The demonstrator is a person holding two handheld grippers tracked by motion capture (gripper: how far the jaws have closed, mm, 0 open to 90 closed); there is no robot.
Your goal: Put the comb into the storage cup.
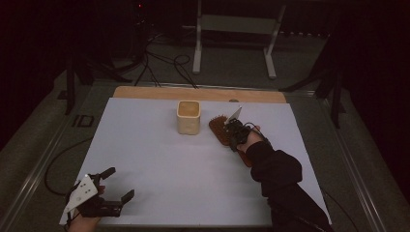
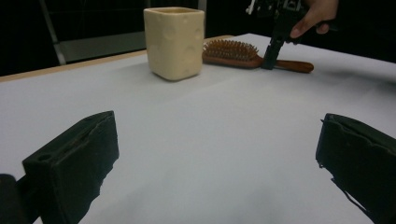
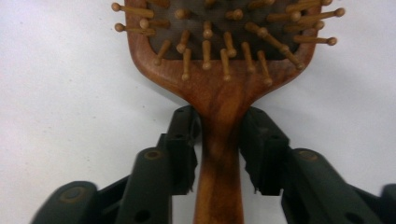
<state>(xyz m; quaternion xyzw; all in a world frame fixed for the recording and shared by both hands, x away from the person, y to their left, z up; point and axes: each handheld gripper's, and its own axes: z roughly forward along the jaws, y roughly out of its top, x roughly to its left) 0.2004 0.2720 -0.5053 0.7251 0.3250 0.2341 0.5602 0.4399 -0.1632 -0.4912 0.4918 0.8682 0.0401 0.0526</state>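
Note:
A wooden hairbrush [image 1: 220, 128] lies bristles up on the white mat [image 1: 169, 164], just right of a cream square cup [image 1: 188, 117]. My right gripper [image 1: 235, 137] is shut on the brush's neck; in the right gripper view its jaws press both sides of the handle [image 3: 219, 88] just below the bristle pad. My left gripper [image 1: 121, 182] rests near the mat's front left corner, open wide and holding nothing. The left gripper view looks between its spread jaws [image 2: 218, 126] at the cup [image 2: 174, 42], the hairbrush [image 2: 231, 50] and the right gripper [image 2: 275, 46] beyond.
A wooden strip [image 1: 145, 93] borders the mat's far edge. Behind the table stand a white frame [image 1: 198, 48] and loose cables [image 1: 164, 67] on the floor. Bare mat stretches between the two grippers.

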